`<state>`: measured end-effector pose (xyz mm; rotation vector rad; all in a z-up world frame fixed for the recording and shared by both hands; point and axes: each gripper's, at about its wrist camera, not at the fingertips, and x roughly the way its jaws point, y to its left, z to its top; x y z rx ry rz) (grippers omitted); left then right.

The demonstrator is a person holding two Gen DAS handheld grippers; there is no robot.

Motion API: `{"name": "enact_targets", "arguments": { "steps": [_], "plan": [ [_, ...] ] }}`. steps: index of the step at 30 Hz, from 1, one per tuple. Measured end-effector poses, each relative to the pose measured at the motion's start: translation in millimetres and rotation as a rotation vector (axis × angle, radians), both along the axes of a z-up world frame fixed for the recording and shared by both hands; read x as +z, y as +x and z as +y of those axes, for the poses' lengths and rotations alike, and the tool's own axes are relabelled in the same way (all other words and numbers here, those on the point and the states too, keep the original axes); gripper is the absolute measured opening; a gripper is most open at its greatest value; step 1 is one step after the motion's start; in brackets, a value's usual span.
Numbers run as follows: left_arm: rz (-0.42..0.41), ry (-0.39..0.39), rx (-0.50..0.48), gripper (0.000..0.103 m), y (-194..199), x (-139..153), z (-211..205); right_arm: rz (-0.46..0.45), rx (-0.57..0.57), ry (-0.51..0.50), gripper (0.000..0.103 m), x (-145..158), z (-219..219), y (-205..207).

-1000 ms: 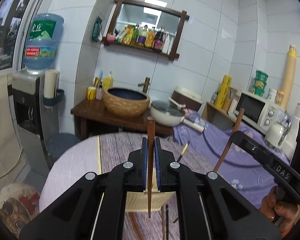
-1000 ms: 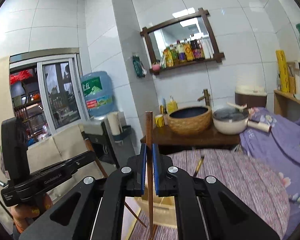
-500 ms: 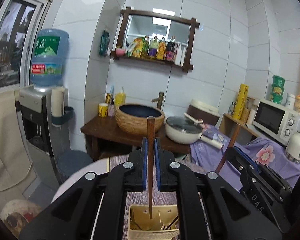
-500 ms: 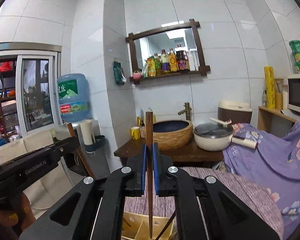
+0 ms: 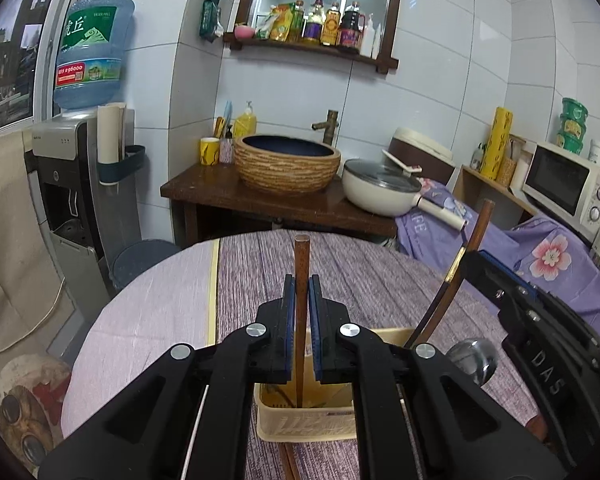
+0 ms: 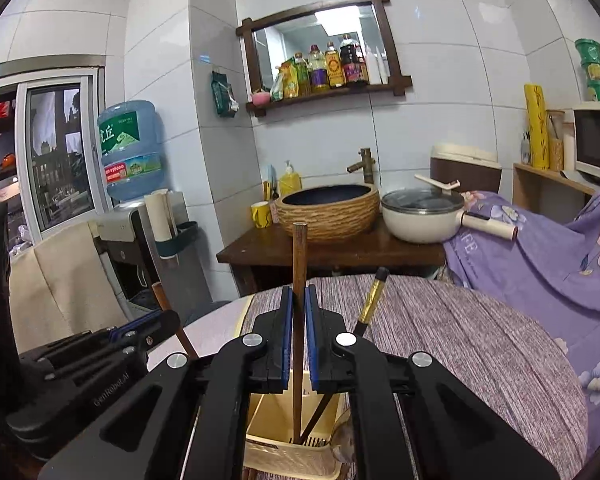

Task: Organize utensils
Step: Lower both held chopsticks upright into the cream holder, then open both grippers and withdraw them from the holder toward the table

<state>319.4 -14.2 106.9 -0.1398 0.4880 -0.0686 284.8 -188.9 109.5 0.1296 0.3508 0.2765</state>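
- Right now we hold one brown wooden chopstick in each gripper: the left gripper [image 5: 300,300] has its blue pads clamped on a brown wooden chopstick [image 5: 301,280], and the right gripper [image 6: 296,312] is clamped the same way on a second brown chopstick [image 6: 299,272].
- Both sticks stand nearly upright, long axis running top to bottom between the pads, lower tips pointing down.
- Directly beneath the fingers sits the cream plastic utensil basket [image 5: 306,424] on the purple striped round tablecloth [image 5: 260,272]; in both views the lower tips already appear to reach inside its rim.
- A black chopstick with a gold band [image 6: 370,302] leans out of the basket's right side.
- We judge that the coming move turns on this alignment: basket straight below, sticks vertical, so letting go should drop them in.
- Neither hand looks clearly nearer; the two grippers sit close side by side over the basket.
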Motion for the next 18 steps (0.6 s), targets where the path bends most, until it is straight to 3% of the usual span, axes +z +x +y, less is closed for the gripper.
{"name": "enact_targets", "arguments": {
  "steps": [7, 10, 12, 14, 16, 18],
  "plan": [
    [0.007, 0.001, -0.012, 0.007, -1, -13, -2, 0.013, 0.016, -0.029, 0.007, -7, 3, 1],
    [-0.019, 0.008, -0.034, 0.010, -11, -11, -2, -0.011, 0.017, -0.042, 0.018, -6, 1, -6],
    [-0.028, 0.007, -0.043, 0.028, -21, -9, 0, -0.040, 0.018, -0.047, 0.031, -4, -1, -16],
    [-0.061, -0.011, -0.030, 0.071, -40, -10, 8, -0.083, 0.020, -0.047, 0.036, -1, -6, -34],
    [-0.089, -0.013, -0.003, 0.072, -59, -12, 15, -0.108, 0.029, -0.048, 0.043, 1, -11, -53],
    [-0.061, 0.015, 0.016, 0.072, -75, -22, 21, -0.115, 0.040, -0.039, 0.053, -1, -16, -72]
  ]
}}
